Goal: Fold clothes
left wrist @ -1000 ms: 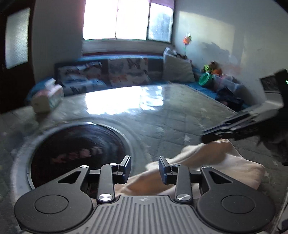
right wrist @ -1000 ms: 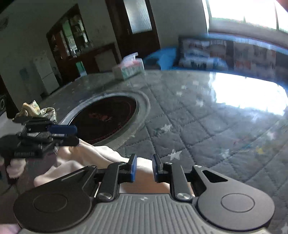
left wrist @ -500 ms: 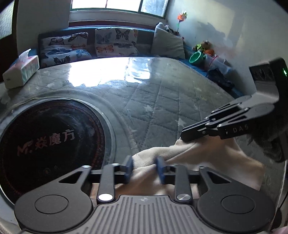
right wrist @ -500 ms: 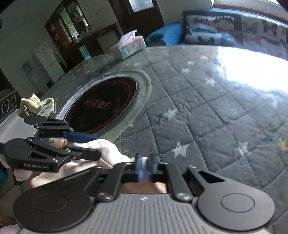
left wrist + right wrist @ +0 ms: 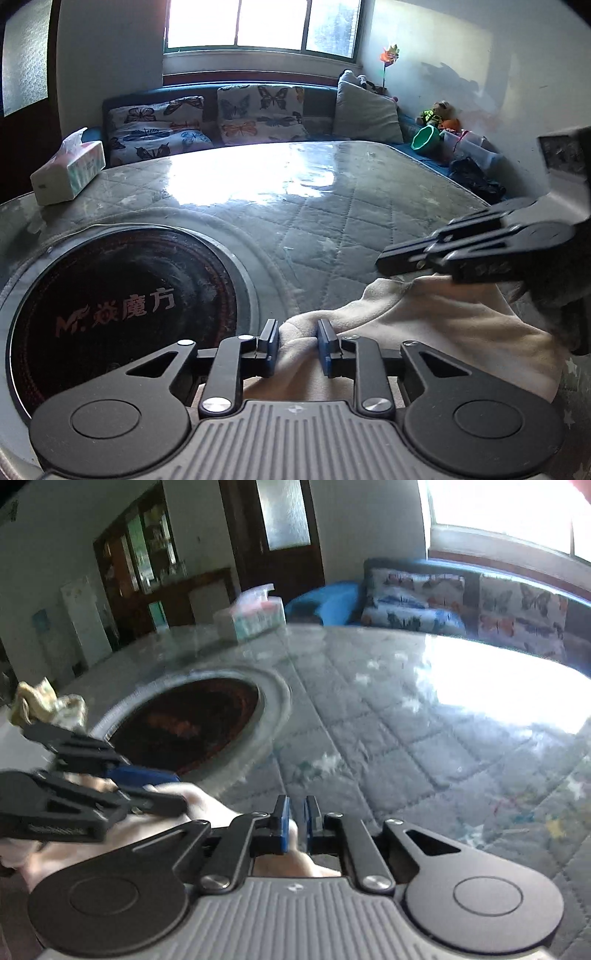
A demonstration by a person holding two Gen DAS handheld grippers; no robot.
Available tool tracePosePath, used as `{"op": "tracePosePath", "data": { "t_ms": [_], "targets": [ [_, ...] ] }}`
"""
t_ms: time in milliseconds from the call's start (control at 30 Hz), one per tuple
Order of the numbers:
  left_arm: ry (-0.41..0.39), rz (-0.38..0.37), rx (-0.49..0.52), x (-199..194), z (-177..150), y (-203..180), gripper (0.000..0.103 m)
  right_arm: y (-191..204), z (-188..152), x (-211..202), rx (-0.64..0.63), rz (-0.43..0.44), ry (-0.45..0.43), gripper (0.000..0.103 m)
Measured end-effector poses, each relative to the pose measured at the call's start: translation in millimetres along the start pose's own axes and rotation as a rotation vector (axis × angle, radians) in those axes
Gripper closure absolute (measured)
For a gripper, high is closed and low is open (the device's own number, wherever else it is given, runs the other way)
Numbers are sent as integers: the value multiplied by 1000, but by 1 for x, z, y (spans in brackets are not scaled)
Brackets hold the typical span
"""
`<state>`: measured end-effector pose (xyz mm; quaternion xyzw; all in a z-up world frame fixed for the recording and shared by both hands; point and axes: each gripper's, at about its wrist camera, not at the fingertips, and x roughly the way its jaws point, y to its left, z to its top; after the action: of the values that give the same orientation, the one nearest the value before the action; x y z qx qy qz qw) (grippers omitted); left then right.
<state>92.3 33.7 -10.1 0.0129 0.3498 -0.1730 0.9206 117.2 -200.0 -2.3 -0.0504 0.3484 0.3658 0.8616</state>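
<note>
A cream fleece garment lies bunched on the quilted grey table cover near the front edge. In the left wrist view my left gripper is shut on a fold of its near edge, with the cloth pinched between the blue pads. My right gripper comes in from the right over the garment's far corner. In the right wrist view that right gripper has its pads nearly together on a thin fold of the same garment. The left gripper shows at the left, resting on the cloth.
A round dark hotplate is set into the table left of the garment. A tissue box stands at the back left. A crumpled patterned cloth lies off the left edge. A sofa with butterfly cushions runs behind the table.
Both pairs of jaws narrowed from open to pinching the cream garment. Both grippers came down and forward onto the cloth.
</note>
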Motion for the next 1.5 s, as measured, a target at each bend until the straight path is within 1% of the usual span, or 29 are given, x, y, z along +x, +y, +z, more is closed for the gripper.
{"op": "tracePosePath", "data": {
  "t_ms": [100,200,233,300,400,433,533,667,733,767,867,967,1067,1233,1500],
  "targets": [
    [1,-2,-6,1,1,1,77,12,0,-9,-40,57,-3,96],
    [-2,6,-13,1,2,2,71,25,-4,-8,-83,99,15,96],
    [-7,12,-20,-1,3,4,68,28,-6,-3,-93,103,25,96],
    [-24,33,-31,-5,5,9,67,29,-9,5,-95,87,29,95],
    [-66,115,-41,-18,7,18,71,28,-10,12,-67,63,21,95],
    [-78,118,-57,-25,8,21,71,28,-10,12,-63,58,19,95],
    [-108,72,-69,-44,4,17,73,30,-9,10,-68,51,14,94],
    [-97,-10,-74,-55,-7,2,75,38,-7,2,-83,72,0,92],
    [-77,-26,-77,-51,-14,-2,75,44,-6,1,-95,85,-2,89],
    [-64,-19,-79,-47,-16,-2,75,46,-6,0,-100,89,0,85],
    [-37,3,-101,-36,-20,5,75,54,-8,2,-124,91,14,85],
    [-20,43,-130,-30,-22,17,75,59,-12,5,-141,85,31,85],
    [-19,37,-177,-32,-28,30,72,62,-12,3,-147,79,25,85],
    [-29,53,-165,-31,-29,34,72,78,-14,-2,-181,117,18,85],
    [-21,54,-159,-29,-28,38,72,125,-32,-4,-297,200,38,84]
  ]
}}
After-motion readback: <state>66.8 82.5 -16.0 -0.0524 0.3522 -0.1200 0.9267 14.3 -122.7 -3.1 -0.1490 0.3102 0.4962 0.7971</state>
